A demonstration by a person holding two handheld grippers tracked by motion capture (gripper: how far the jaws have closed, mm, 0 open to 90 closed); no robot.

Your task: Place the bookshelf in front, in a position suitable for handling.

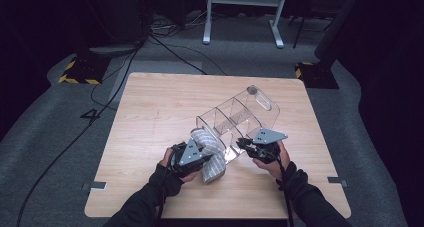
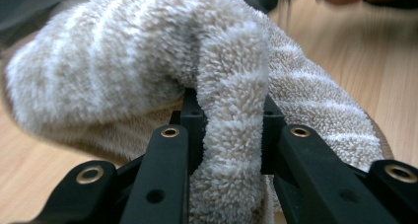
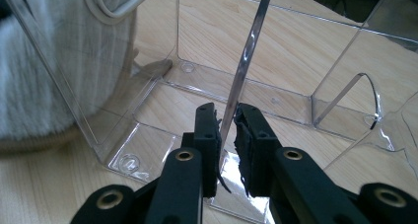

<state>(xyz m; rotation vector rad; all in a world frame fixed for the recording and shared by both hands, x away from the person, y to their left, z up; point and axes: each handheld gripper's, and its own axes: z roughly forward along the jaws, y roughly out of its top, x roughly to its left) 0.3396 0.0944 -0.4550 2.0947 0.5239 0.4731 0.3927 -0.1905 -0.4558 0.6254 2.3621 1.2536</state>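
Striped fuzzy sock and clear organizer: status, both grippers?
Left gripper shut on striped fuzzy sock, at the clear divided organizer mouth. Right gripper shut on organizer's clear wall, steadying it. Compartments look open, nothing blocking.

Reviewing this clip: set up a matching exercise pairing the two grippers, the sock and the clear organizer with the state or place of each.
Things:
1. left gripper
2. right gripper
3. striped sock
4. clear organizer

States:
A. divided into compartments, standing on the table
B. shut on a thin clear wall
C. fuzzy, draped over black jaws
D. shut on soft fabric

Pairs: 1-D, 2-B, 3-C, 4-A
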